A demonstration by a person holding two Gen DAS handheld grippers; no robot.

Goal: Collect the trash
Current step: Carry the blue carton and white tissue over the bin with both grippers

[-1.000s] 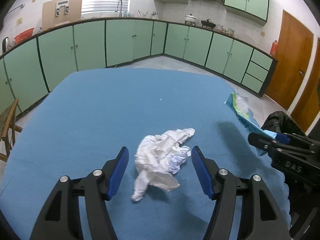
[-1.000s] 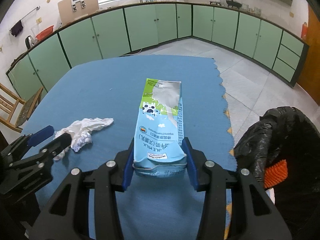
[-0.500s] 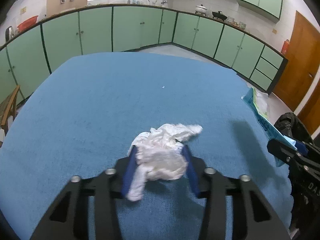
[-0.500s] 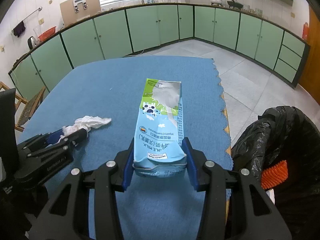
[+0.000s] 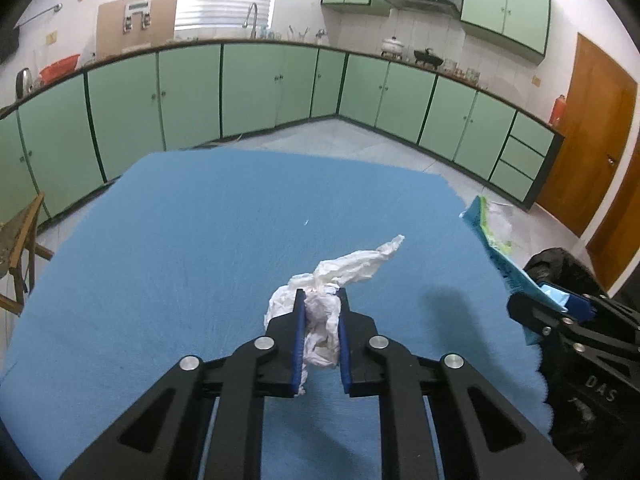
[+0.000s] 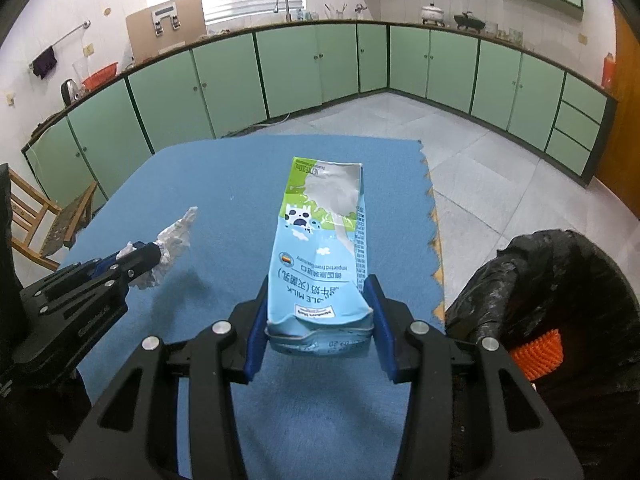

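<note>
My left gripper is shut on a crumpled white tissue and holds it lifted above the blue table cloth; it also shows in the right wrist view with the tissue. My right gripper is shut on a flattened blue and green milk carton, held above the table near its right edge. The carton's end shows at the right of the left wrist view.
A bin lined with a black bag stands by the table's right edge, with an orange brush-like thing inside. A wooden chair stands at the left. Green cabinets line the far walls.
My left gripper closed on the tissue and lifted it off the cloth. My right gripper kept hold of the carton and barely moved.
</note>
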